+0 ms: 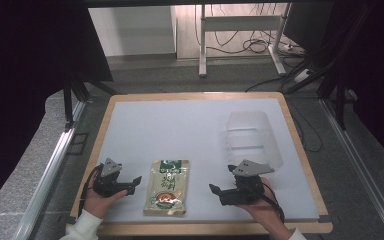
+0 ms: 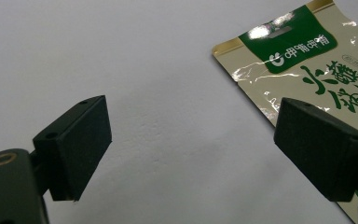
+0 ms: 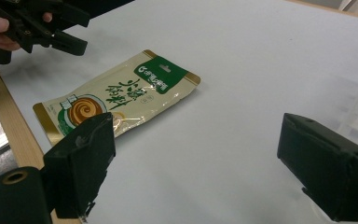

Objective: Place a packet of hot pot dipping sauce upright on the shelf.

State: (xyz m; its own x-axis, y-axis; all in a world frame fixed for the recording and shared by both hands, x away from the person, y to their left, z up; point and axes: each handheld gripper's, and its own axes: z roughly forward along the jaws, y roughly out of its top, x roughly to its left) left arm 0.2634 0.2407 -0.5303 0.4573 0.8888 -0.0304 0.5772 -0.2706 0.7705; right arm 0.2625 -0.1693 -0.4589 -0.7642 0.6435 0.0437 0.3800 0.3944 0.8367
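Note:
A beige and green foil pouch lies flat near the front edge of the white table mat, between my two grippers. My left gripper is held just left of the pouch, open and empty. In the left gripper view its jaws stand wide apart, and the pouch lies past the right jaw. My right gripper sits to the right of the pouch, also open and empty. The right gripper view has the open jaws low over the mat, with the pouch ahead on the left.
A clear plastic container lies on the mat behind the right gripper. The mat has a wooden border. In the right gripper view the left gripper is at the top left, above the wooden table edge.

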